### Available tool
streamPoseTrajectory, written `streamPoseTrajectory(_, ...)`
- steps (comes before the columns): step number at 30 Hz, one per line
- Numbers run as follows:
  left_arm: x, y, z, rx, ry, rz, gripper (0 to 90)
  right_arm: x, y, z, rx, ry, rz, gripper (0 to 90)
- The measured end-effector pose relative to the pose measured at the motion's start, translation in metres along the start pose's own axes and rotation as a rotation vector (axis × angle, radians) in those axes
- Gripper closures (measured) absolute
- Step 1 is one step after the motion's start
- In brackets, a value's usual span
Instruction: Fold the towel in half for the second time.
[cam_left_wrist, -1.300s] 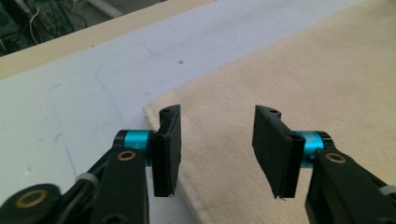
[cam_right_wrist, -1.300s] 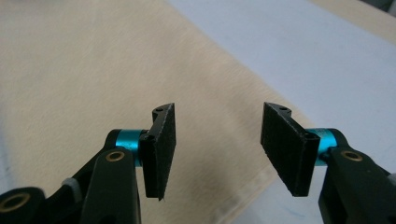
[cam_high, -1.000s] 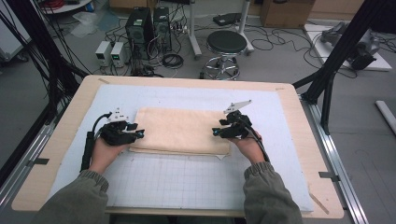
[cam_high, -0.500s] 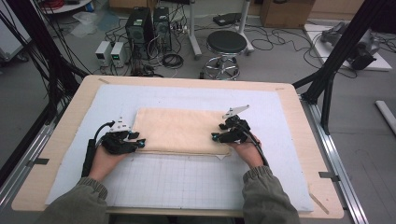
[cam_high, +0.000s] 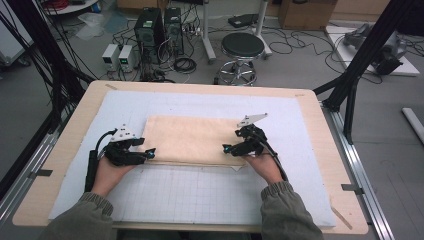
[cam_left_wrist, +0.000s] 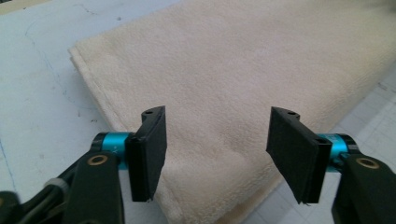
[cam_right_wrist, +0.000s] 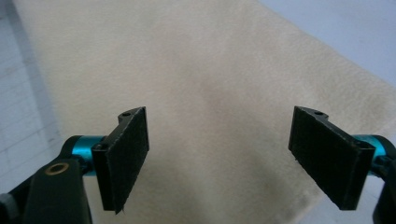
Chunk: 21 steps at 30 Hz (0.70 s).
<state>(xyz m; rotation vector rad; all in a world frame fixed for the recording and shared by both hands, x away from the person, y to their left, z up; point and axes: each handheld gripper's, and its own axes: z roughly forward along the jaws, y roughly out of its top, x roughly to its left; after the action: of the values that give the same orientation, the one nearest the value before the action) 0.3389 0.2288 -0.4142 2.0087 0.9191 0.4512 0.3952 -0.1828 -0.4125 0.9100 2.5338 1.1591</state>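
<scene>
Folded towel (cam_high: 192, 140) flat on the bench (cam_high: 70, 130). Left gripper (cam_high: 148, 154) and right gripper (cam_high: 227, 148): jaws just opened wide, towel released beneath them. The fold looks complete.

One folded towel (cam_high: 192, 139), two hand-held grippers, left (cam_high: 150, 153) and right (cam_high: 226, 148), one stool (cam_high: 242, 46)

Both forearms, in olive sleeves, reach forward from the near edge of the table (cam_high: 60, 150). The left gripper (cam_high: 149, 153) lies low on the table's left half, its tips pointing right. The right gripper (cam_high: 226, 149) lies on the right half, pointing left toward the other. Both sets of jaws have just been opening and stand well apart, with nothing pinched between the pads (cam_left_wrist: 149, 154).
</scene>
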Motion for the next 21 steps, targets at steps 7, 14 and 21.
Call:
streamPoseTrajectory(7,-0.006,0.001,-0.008,-0.017,-0.022,0.0,27.9,0.008,0.004,-0.016,-0.051,-0.006,-0.021,17.1)
streamPoseTrajectory(14,-0.007,-0.001,-0.016,-0.027,-0.02,0.01,25.9,0.009,-0.01,-0.024,-0.067,0.004,-0.002,16.2)
streamPoseTrajectory(21,-0.008,-0.006,-0.017,-0.024,-0.02,0.004,24.2,0.011,-0.029,-0.029,-0.066,0.005,0.024,14.8)
